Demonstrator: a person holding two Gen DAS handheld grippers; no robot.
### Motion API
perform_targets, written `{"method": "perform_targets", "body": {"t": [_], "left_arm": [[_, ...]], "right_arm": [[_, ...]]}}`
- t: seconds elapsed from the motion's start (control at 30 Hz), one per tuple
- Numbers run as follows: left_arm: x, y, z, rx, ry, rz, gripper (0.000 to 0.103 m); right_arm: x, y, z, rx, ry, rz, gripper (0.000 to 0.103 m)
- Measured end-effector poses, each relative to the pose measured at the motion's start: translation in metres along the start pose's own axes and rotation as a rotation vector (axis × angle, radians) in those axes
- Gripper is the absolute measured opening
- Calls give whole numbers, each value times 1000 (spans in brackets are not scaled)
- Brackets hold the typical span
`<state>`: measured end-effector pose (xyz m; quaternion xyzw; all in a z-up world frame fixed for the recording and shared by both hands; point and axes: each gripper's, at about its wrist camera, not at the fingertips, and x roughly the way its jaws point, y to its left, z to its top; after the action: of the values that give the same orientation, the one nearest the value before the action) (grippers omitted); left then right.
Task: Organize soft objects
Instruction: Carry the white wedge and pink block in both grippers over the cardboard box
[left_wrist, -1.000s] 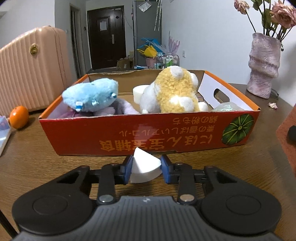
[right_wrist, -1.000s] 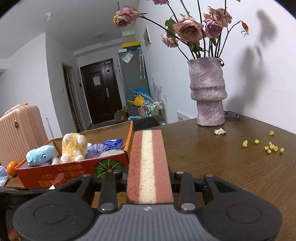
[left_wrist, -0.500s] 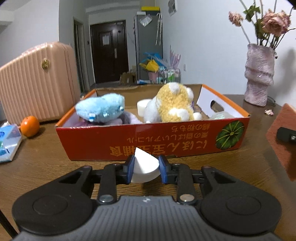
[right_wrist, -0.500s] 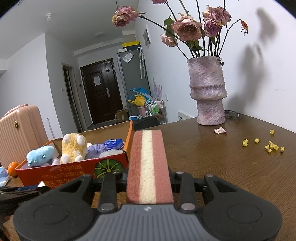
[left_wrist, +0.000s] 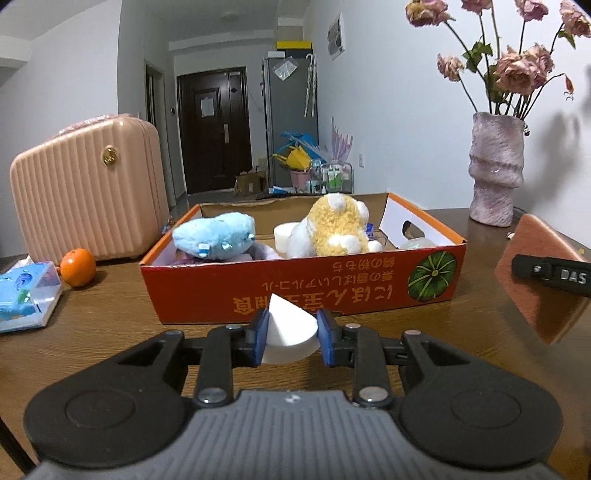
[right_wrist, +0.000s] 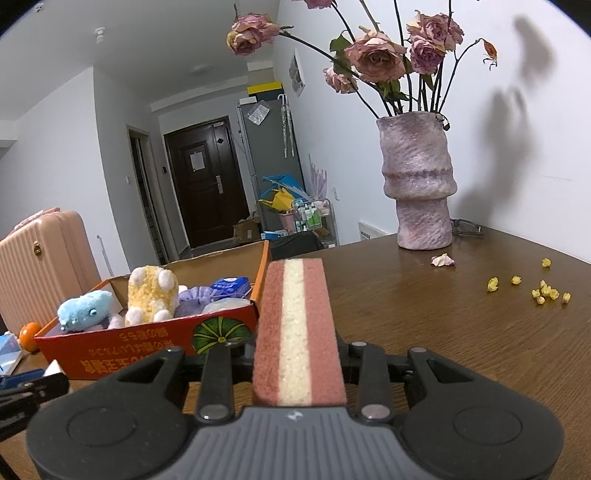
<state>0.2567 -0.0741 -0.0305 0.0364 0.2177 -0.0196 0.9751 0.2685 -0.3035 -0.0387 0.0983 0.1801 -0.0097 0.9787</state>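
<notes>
Landmark: the orange cardboard box (left_wrist: 303, 284) on the brown desk (left_wrist: 110, 325); places below are given from it.
Tissue pack (left_wrist: 26, 295): far left of the box, flat on the desk.
Orange (left_wrist: 78, 267): left of the box, in front of the pink suitcase (left_wrist: 85, 192).
Blue plush (left_wrist: 214, 236): inside the box, left part.
Yellow-and-white plush (left_wrist: 332, 229): inside the box, middle, with a white cylinder (left_wrist: 282, 236) just left of it.
Left gripper (left_wrist: 290, 334): in front of the box's near wall, its blue fingers (left_wrist: 258, 332) clamped on a white foam cone (left_wrist: 290, 328), tip pointing up and away.
Right gripper (right_wrist: 297, 354): right of the box's near corner, fingers pressed on both sides of a long pink-and-cream sponge block (right_wrist: 297, 328) standing on edge.
Vase (right_wrist: 417, 181): well right of the box and farther back, holding dried roses (right_wrist: 373, 55).
Yellow bits (right_wrist: 543, 291): far right of the box, scattered on the desk.
</notes>
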Motion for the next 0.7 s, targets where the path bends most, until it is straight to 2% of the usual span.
{"method": "perform_targets", "body": {"t": [0.27,0.7], "left_arm": [[-24,4,-4,8,-37,-6,29],[-33,8,-3,5,-62,6,29]], "right_arm": [[0,1,0,-3,-1,5,31],[-5,8,-1,-31,-32,21,31]]}}
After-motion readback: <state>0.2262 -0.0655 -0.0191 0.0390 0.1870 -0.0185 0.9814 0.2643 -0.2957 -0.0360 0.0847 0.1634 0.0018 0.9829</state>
